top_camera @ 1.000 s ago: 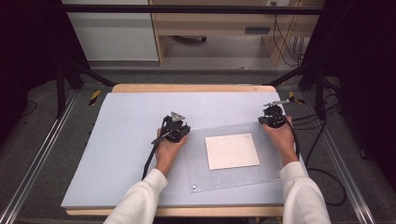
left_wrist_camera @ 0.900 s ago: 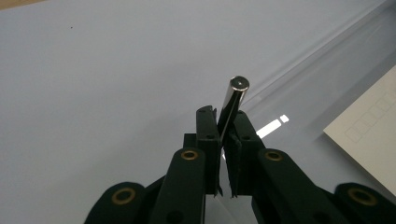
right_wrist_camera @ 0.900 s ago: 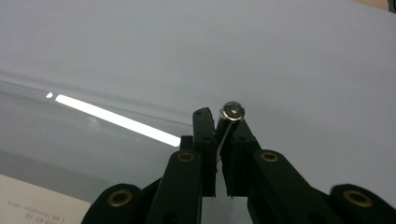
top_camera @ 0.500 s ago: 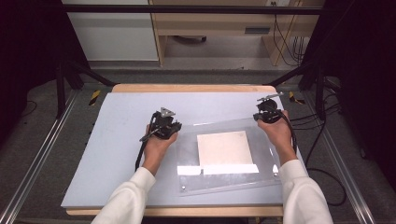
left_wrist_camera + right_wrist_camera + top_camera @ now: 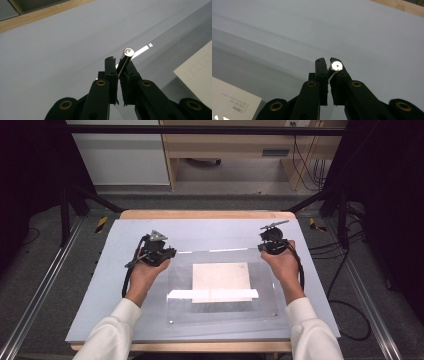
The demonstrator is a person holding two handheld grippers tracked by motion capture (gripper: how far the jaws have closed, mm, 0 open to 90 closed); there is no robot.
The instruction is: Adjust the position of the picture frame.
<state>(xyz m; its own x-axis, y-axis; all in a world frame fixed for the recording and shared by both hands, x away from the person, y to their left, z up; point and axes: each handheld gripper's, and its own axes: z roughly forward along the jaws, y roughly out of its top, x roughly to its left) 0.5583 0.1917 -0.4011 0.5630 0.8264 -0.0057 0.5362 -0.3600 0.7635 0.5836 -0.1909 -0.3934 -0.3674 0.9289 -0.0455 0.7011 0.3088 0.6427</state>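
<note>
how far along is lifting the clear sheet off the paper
Done: both far corners of the clear acrylic sheet are gripped, by the left gripper and right gripper. In hand: its far edge is raised, near edge on the blue mat. Left: uncovering the white paper card.

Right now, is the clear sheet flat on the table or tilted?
Tilted: both grippers, left and right, clamp the clear sheet's far corners raised; its near edge stays down.

Bright overhead light, glare, dark surroundings.
</note>
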